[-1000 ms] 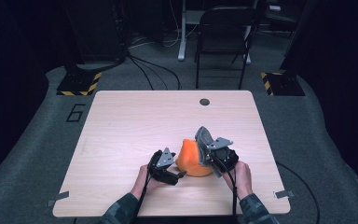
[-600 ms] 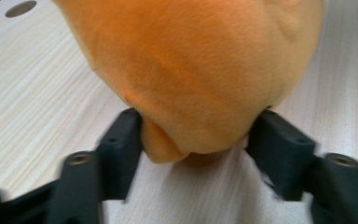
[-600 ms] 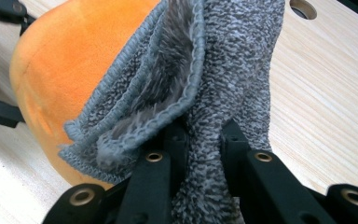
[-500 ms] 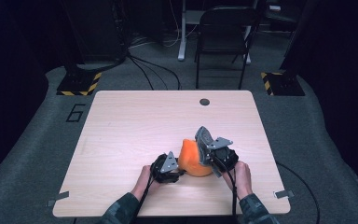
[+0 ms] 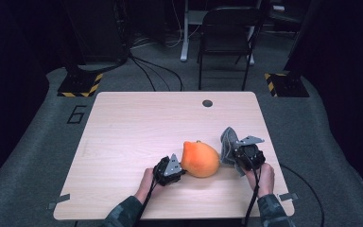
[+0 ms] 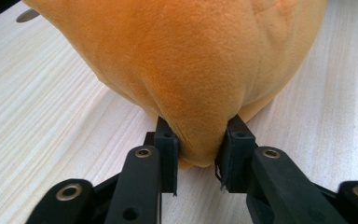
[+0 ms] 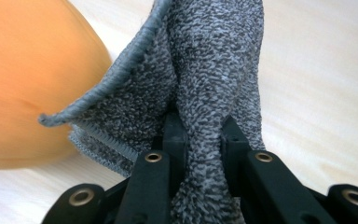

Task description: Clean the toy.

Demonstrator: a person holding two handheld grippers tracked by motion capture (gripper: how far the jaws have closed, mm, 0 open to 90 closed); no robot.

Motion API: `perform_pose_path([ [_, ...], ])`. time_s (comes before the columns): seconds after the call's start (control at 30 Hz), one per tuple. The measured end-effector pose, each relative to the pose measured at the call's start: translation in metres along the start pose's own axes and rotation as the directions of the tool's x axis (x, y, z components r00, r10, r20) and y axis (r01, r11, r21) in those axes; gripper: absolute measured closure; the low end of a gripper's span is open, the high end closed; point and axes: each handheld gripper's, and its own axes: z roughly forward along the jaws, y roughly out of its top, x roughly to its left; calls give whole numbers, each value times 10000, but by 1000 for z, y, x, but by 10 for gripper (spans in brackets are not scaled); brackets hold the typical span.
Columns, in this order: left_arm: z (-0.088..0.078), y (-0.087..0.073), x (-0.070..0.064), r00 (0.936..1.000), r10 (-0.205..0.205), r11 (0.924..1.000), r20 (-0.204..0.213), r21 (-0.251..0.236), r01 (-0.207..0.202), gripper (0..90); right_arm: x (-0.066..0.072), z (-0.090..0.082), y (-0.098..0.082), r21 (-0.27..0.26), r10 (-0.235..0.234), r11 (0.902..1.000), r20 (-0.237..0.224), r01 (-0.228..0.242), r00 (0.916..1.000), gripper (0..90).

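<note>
Plush toy, orange, sits on the wooden surface, front-centre, between both tools. Small stalk-like nub on top in the high view.

Left tool: at the toy's left flank. Jaws have just been closing; left gripper view shows them pinched on a fold of the orange plush at its lower edge, fabric bunched between the pads. Toy's underside rests on the surface just past the jaw tips.

Right tool: clamped narrow on a grey terry cloth. Right gripper view has the cloth gathered between the jaws and standing up above them, stitched hem folding out on the side toward the toy. In the high view, cloth is just right of the toy, near it; cannot tell if they touch.

Each tool is held in a hand, sleeves coming in from the near edge. Small dark round spot on the far part of the surface, well apart from everything. Folding chair on the floor beyond.
</note>
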Motion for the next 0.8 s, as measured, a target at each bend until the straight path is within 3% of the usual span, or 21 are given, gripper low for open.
perform_pose_path([
  [0.07,0,0,-2,9999,90,9999,-124,-52,-91,753,-2,9,-3,348,-8,9994,-51,10,10000,772],
  [0.17,-1,0,-5,9995,71,9995,-298,-297,-79,773,-2,13,-3,475,-27,9989,-20,28,10000,771],
  [0.27,-4,2,-5,9995,-105,9978,-293,-658,86,780,-4,11,-3,289,-9,9996,104,6,9999,771],
  [0.37,-9,8,-3,9991,-430,9947,-40,-941,425,781,-8,8,-3,190,105,9998,96,-107,9999,771],
  [0.47,-19,16,2,9941,-1024,9879,365,-1136,1059,779,-13,5,-2,45,251,9997,172,-252,9995,772],
  [0.6,-34,25,9,9798,-1797,9711,875,-1434,1909,778,-17,0,-2,-30,407,9992,269,-406,9988,772],
  [0.67,-42,30,12,9689,-2200,9592,1130,-1555,2359,777,-19,-2,-1,-72,452,9990,272,-450,9986,772],
  [0.73,-49,33,13,9563,-2597,9462,1344,-1623,2798,776,-20,-3,-1,-186,490,9987,294,-484,9984,772],
  [0.77,-53,35,15,9451,-2868,9378,1565,-1553,3104,776,-20,-3,-1,-205,508,9985,287,-503,9983,771],
  [0.8,-54,36,15,9384,-3038,9318,1644,-1542,3287,775,-20,-3,0,-270,531,9983,338,-522,9980,772],
])
